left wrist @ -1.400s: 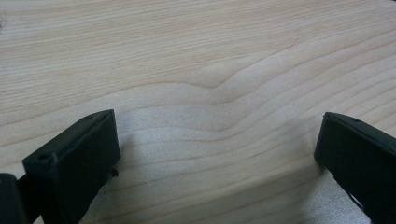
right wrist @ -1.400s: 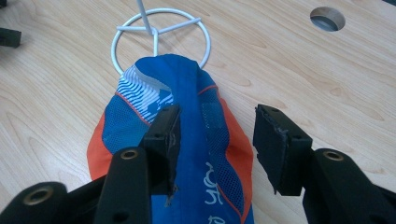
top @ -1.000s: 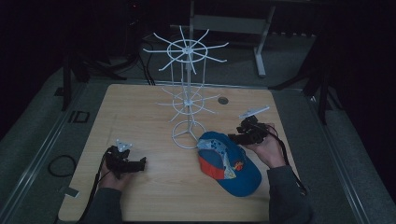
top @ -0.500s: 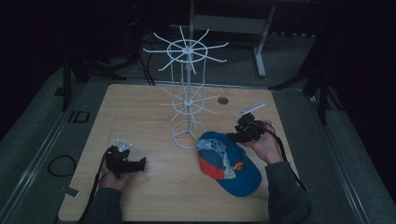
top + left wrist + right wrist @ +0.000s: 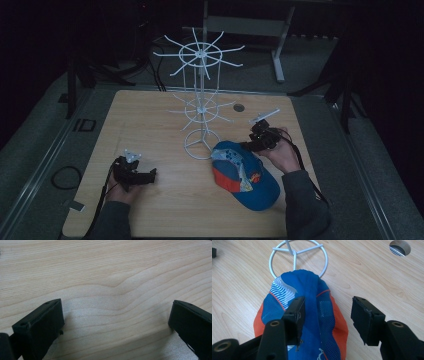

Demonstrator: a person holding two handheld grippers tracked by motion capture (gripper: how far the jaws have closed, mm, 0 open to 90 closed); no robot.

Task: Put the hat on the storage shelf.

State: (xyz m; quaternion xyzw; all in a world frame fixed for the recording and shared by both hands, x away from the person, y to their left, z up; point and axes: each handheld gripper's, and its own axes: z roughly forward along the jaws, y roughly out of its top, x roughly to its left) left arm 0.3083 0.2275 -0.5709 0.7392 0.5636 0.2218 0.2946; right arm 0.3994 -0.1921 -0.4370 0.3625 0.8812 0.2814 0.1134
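Change since the earlier frame: the right gripper [image 5: 256,143] is sitting a little closer to the cap [image 5: 243,174], and its jaws have just been opening; the left gripper [image 5: 150,175] is lying where it was.
Landmark: a white wire rack [image 5: 200,107] is standing near the middle of the wooden table [image 5: 150,115]; all places here are given from it.
Cap: a blue and orange cap is lying flat on the table, just right of the rack and toward the person, its back edge touching the rack's round base [image 5: 298,258].
Right gripper: it is hovering right of the rack at the cap's far end, released; 1 jaw is standing over the mesh crown, the other over bare wood beside it, nothing pinched.
Left gripper: it is resting on the table left of the rack and toward the person, jaws spread wide over bare wood [image 5: 112,290], holding nothing.
Step in hand: judging by the pose, the person is lining up a grasp on the cap.
Doing it well: lowering both jaws astride a fold of fabric, probably the back band, before closing; a shallow bite on mesh alone could slip.
Risk: dragging the cap could nudge the light rack.
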